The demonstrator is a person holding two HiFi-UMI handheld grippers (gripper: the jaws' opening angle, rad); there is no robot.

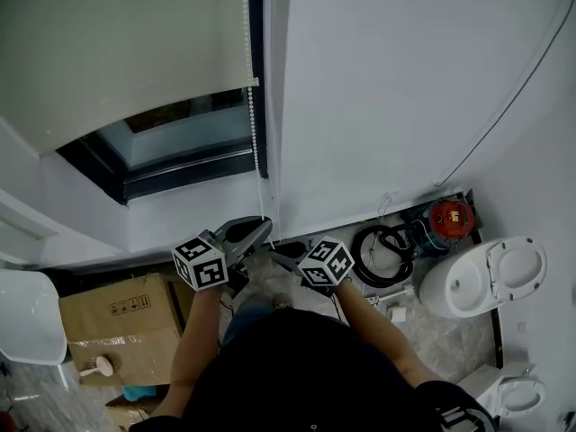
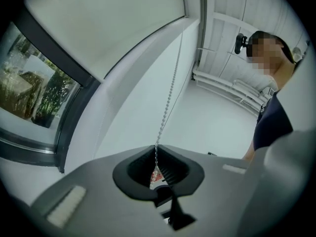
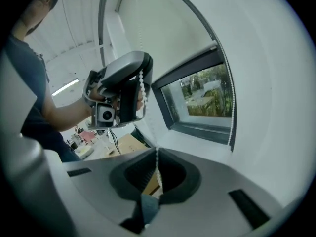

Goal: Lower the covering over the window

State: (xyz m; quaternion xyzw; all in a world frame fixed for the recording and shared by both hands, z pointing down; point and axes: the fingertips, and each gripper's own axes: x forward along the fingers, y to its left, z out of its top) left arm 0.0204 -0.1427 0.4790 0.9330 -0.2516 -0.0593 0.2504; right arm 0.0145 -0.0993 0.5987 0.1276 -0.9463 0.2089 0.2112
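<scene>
Bead chain (image 1: 253,124) of the blind (image 1: 117,52) ran between both sets of fingers; left gripper (image 2: 156,153) and right gripper (image 3: 157,155) each pinched it tight.

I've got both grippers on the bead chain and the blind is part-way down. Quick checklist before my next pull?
1. Left hand-held gripper shut on the bead chain: ok.
2. Right hand-held gripper shut on the bead chain: ok.
3. Chain above the left hand-held gripper straight, no slack: ok.
4. Roller blind covering the whole window: not ok, glass shows below its hem.
5. Both grippers on the same strand: cannot tell.
</scene>
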